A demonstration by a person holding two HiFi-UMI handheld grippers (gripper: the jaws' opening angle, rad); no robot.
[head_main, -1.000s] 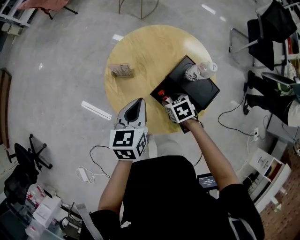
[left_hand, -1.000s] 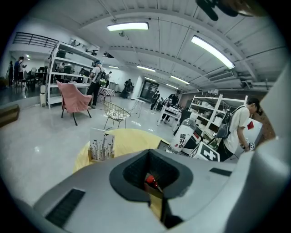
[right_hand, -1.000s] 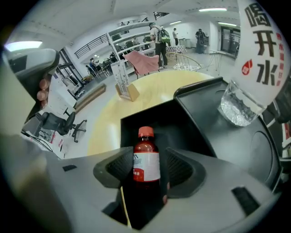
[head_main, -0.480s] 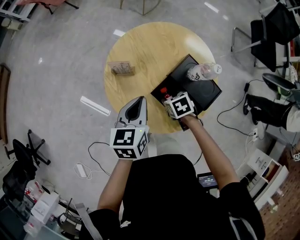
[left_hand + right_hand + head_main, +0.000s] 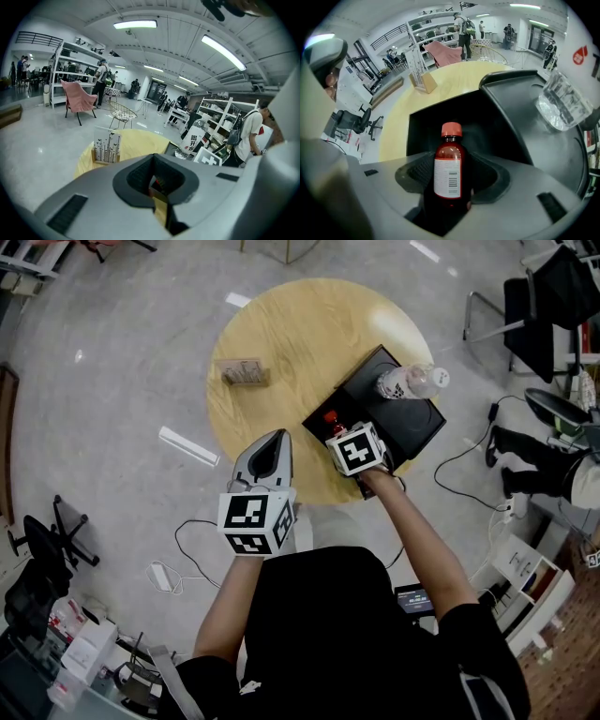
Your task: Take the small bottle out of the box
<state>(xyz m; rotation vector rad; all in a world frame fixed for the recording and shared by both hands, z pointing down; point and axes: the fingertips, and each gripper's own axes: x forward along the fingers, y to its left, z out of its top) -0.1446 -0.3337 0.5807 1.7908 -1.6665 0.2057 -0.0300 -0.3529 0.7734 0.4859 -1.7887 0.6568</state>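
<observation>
1. My right gripper (image 5: 451,187) has just been opening its jaws wide; they are flanking the small bottle (image 5: 449,171) without pinching it.
2. The bottle, smooth reddish glass with an orange cap, is standing upright in the matte black box (image 5: 412,427).
3. My left gripper (image 5: 278,439) is keeping its jaws together, empty.

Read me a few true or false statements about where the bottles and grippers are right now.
The small bottle stands upright in the black box. True.
The right gripper grips the clear water bottle. False: its jaws, just opened wider, flank the small bottle without pressing it.
The left gripper holds nothing. True.
The wooden card stand lies inside the box. False: it sits on the round table, apart from the box.
</observation>
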